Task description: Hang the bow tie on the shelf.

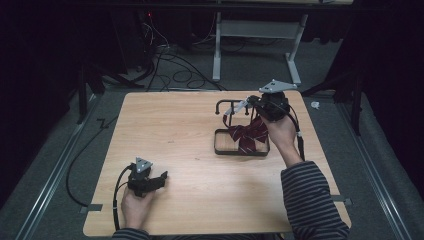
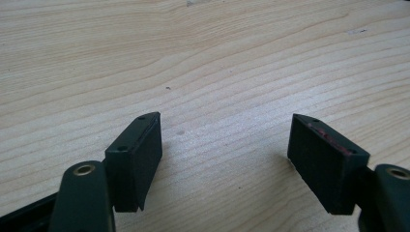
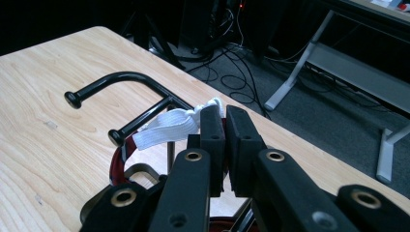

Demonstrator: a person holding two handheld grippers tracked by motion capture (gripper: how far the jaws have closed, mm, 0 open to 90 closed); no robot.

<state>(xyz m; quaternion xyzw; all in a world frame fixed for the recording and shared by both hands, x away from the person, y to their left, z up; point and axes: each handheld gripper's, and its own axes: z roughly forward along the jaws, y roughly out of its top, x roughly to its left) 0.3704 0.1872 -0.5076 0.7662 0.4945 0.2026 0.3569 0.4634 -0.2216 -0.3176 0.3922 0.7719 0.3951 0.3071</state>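
Right gripper view shows the right gripper (image 3: 225, 130) pinching the white elastic strap (image 3: 169, 124) of the bow tie (image 1: 248, 135) at the black stand (image 3: 121, 79), probably about to loop it over a prong, while the left gripper (image 2: 225, 159) rests spread on the table (image 2: 203, 58).

The left gripper (image 1: 161, 177) rests low at the near left with its jaws spread wide, held by the left hand (image 1: 134, 206), while the right gripper (image 1: 246, 104), raised in the right hand (image 1: 281, 131), has its jaws pressed together.
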